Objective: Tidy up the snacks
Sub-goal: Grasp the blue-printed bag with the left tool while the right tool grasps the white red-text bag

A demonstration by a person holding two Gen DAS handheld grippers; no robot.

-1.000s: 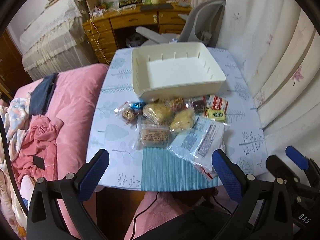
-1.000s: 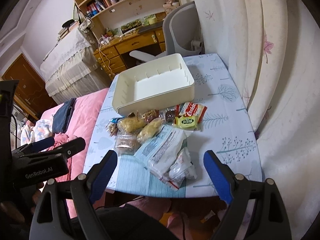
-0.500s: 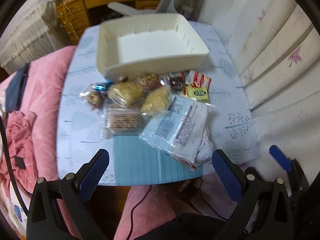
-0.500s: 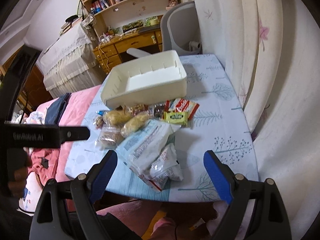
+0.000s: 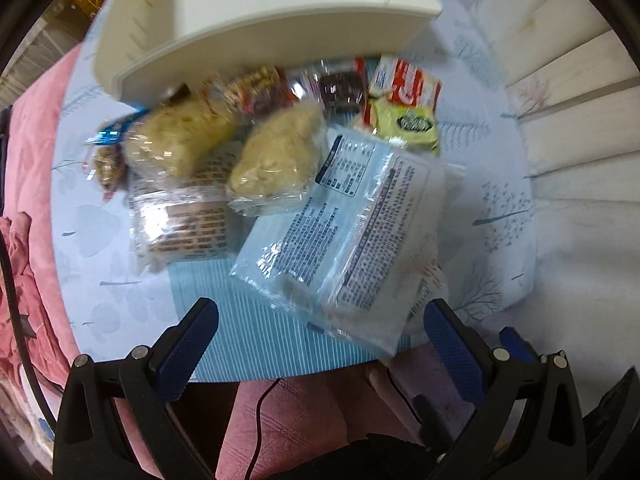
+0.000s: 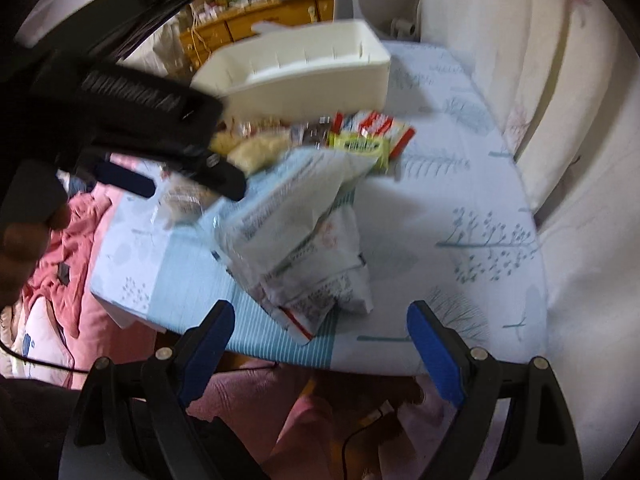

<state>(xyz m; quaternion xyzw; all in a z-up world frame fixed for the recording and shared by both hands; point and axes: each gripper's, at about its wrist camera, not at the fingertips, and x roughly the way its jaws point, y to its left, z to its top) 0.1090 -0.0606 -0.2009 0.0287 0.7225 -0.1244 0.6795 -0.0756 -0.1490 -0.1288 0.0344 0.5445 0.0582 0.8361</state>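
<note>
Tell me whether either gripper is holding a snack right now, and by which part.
Nothing is held. Left gripper and right gripper both have open, empty jaws above the snacks.

The bin (image 5: 256, 36) is plain cream. The bench (image 6: 460, 184) wears a pale blue-white cloth printed with teal trees and leaves, and a teal-and-white striped panel at the near edge. The big packet (image 5: 352, 224) is light blue with dark print. Two pastries (image 5: 276, 164) are pale yellow in clear wrap. One wafer pack (image 5: 412, 88) is red and white, another (image 5: 408, 126) yellow-green. The bedding (image 5: 32, 184) is pink. The curtain (image 6: 552, 92) is cream with faint pink flowers. Both grippers' fingers (image 5: 192, 344) have blue pads on black frames.
</note>
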